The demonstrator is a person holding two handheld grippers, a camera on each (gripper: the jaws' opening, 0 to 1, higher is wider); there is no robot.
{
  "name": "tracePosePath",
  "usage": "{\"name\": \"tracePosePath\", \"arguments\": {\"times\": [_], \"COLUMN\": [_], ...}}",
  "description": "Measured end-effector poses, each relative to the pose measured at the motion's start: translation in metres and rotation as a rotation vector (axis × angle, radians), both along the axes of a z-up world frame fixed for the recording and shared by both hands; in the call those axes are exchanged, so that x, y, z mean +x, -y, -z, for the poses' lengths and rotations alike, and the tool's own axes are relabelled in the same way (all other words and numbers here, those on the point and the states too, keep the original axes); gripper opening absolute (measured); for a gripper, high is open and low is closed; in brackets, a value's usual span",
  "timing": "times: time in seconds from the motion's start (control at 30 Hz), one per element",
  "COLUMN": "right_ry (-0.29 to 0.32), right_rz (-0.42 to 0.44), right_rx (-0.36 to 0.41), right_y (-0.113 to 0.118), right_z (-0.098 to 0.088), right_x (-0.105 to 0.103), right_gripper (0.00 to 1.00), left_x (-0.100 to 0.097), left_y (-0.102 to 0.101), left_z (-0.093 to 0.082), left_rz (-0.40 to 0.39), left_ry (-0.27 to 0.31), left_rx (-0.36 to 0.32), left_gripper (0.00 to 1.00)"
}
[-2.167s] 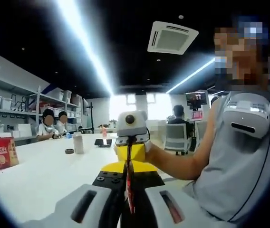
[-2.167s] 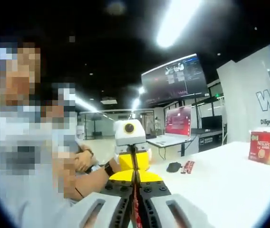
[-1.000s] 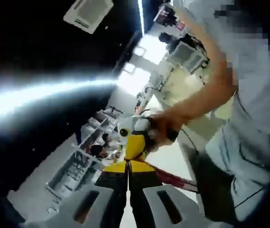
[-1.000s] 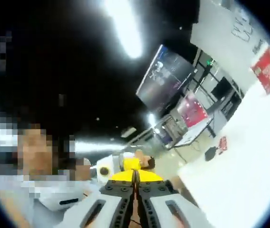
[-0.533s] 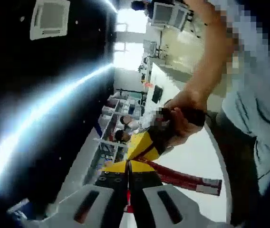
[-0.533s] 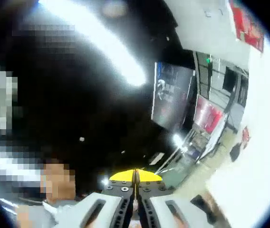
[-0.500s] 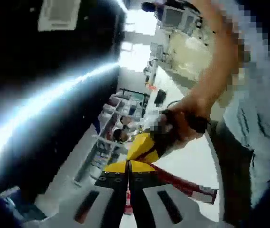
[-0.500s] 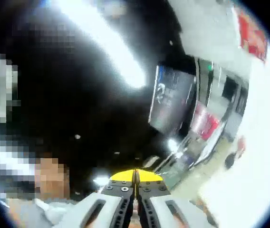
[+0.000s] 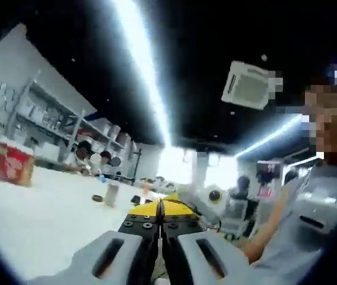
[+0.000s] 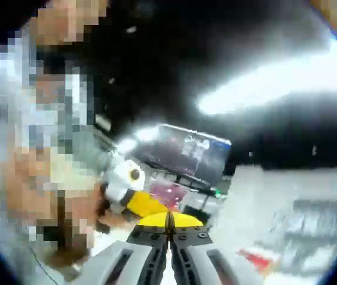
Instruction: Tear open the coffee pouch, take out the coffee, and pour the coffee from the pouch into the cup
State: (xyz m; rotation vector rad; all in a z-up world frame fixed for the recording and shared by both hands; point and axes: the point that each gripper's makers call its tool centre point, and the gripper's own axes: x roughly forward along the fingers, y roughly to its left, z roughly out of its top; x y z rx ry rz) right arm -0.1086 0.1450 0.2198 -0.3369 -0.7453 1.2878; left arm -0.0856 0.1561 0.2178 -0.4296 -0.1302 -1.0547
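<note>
the left gripper view has swung back to roughly level after being rolled hard over half a second ago, when a long red coffee pouch stretched away from the left claw toward the person's other hand; now that strip is gone from the space ahead, and the left claw (image 9: 160, 209) sits with its jaws pressed together, yellow tips meeting, with no red visible between them, so whether it holds a torn-off scrap cannot be told. the right claw (image 9: 207, 197) shows beyond it as a blurred pale and yellow shape, near but no longer tip to tip as it was two seconds back. in the right gripper view the right claw (image 10: 169, 221) is likewise closed to a thin seam, and the left claw (image 10: 134, 193) appears off to the left and tilted, close to the person's hand (image 10: 67, 208); nothing red can be made out in either pair of jaws here, and the picture is too smeared to say where the pouch now lies. the white surface (image 9: 44, 208) carries the red coffee box (image 9: 13, 163) far to the left and a small pale container (image 9: 112, 193) with a dark lid (image 9: 98, 198) beside it; whether that container is the cup is not clear. the judgement: the twisting pull looks finished and the claws have parted, so the tear has probably been made, with pouring into the cup not yet begun
</note>
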Motion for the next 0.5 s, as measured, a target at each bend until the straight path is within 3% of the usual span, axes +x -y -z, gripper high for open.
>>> {"name": "tracePosePath", "arguments": {"times": [0.17,0.23,0.33,0.4,0.5], "right_ry": [0.239,0.392,0.567,0.641,0.693], "right_rz": [0.193,0.329,0.463,0.504,0.525], "right_rx": [-0.029,-0.064,-0.114,-0.121,-0.101], "right_y": [0.002,0.002,0.000,-0.002,0.000], "right_z": [-0.003,-0.003,-0.003,-0.004,-0.007], "right_x": [0.003,0.006,0.007,0.003,0.002], "right_gripper": [0.01,0.01,0.01,0.01,0.01], "left_x": [0.001,0.003,0.005,0.003,-0.003], "left_y": [0.006,0.008,0.008,0.010,0.015], "left_z": [-0.003,-0.002,-0.002,-0.004,-0.009], "left_rz": [0.141,0.234,0.330,0.376,0.470], "left_ry": [-0.148,-0.233,-0.298,-0.325,-0.365], "left_rx": [-0.223,-0.362,-0.509,-0.576,-0.687], "left_gripper": [0.01,0.01,0.01,0.01,0.01]}}
